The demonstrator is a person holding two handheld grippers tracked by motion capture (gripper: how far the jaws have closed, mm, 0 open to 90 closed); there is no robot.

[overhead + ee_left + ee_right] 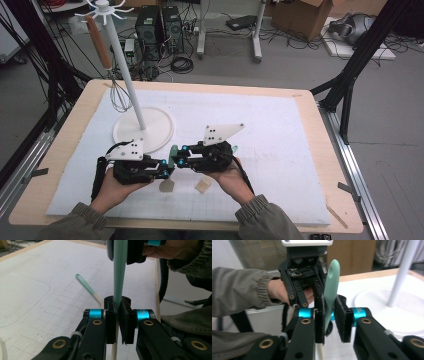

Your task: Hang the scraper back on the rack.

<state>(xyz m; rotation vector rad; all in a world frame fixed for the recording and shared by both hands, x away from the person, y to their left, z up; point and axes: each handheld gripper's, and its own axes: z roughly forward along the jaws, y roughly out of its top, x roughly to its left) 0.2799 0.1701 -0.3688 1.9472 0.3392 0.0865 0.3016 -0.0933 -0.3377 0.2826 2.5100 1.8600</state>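
While both grip: you share one mint-green silicone-handled utensil (119, 272).
left gripper (117, 315): clamped tight on handle.
right gripper (332, 315): jaws loosening around it, one pad touching.
risk: tugging now slips it sideways.

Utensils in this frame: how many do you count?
3. A whisk hangs on the white rack; a mint-handled utensil is clamped in the left gripper; a second mint-handled utensil lies on the mat beneath the right hand. Hands may hide others.

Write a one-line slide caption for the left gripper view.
Left hand-held gripper clamps a mint-green utensil handle; a second utensil lies on the mat.
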